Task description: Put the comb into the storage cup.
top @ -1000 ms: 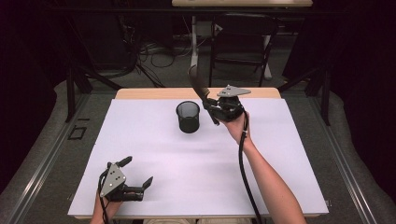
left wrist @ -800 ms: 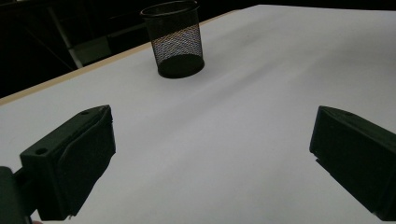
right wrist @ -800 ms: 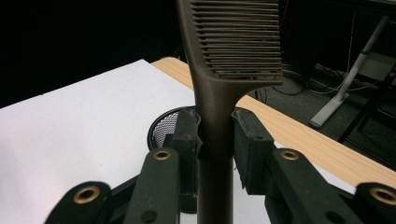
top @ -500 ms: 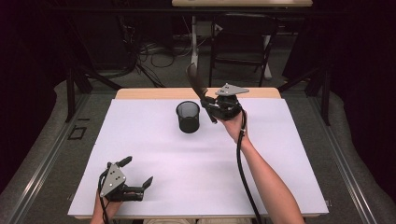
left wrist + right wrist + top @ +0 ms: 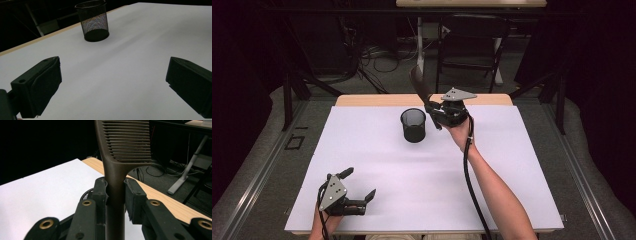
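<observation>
**Comb held up beside the mesh cup**

Dark floor, tangled cables and chair legs lie beyond the far edge of a wide white tabletop [image 5: 377, 170] with a strip of pale wood along its back. Toward the middle of that far half stands a round black wire-mesh cup [image 5: 413, 125], upright, its mouth open to the top.

To the cup's right and raised off the table, the right gripper [image 5: 435, 114] is clenched on the handle of a dark brown plastic comb [image 5: 419, 87]. In the right gripper view both pads press against the narrow handle from either side, and the comb [image 5: 126, 142] rises straight up between them, its row of fine teeth pointing to that view's right. Seen from above, the comb leans up and away toward the back of the table, its toothed end above and just behind the cup's right rim, not touching it. The person's right forearm [image 5: 492, 195] reaches up from the near edge.

At the near left corner, the left gripper [image 5: 360, 190] rests low over the white surface, well apart from the cup. Its two black jaws stand spread with nothing between them; the mesh cup [image 5: 93, 21] shows far ahead of them.
</observation>
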`<state>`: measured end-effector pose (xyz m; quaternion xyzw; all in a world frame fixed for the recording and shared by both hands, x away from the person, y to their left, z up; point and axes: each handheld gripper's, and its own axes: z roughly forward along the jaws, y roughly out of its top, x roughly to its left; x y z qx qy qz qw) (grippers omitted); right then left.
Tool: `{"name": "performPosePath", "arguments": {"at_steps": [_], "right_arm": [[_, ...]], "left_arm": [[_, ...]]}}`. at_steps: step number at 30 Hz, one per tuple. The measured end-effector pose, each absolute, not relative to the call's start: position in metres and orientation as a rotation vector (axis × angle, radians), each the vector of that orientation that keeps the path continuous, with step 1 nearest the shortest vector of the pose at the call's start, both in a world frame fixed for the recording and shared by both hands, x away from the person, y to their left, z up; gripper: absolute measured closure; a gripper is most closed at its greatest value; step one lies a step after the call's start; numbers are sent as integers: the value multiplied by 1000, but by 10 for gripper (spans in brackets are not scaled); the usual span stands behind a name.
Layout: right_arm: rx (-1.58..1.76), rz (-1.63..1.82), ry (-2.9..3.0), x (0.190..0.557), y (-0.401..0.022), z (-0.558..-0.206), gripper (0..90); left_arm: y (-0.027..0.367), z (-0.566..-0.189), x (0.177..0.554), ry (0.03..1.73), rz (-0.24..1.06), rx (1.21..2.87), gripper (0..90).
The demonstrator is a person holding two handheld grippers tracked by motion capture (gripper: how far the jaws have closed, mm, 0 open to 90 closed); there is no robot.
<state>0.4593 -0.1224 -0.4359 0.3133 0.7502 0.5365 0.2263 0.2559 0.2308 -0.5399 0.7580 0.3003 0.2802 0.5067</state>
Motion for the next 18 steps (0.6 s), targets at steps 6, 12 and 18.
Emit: {"name": "performPosePath", "arguments": {"at_steps": [6,12,18], "right_arm": [[849,1494,2049,461,-119,-436,726],[845,1503,2033,463,-117,-435,727],[829,1522,2007,464,-113,-435,726]], "left_arm": [[231,-540,256,721,677,1827,4],[231,-540,256,720,678,1828,4],[231,-539,256,721,679,1826,4]]}}
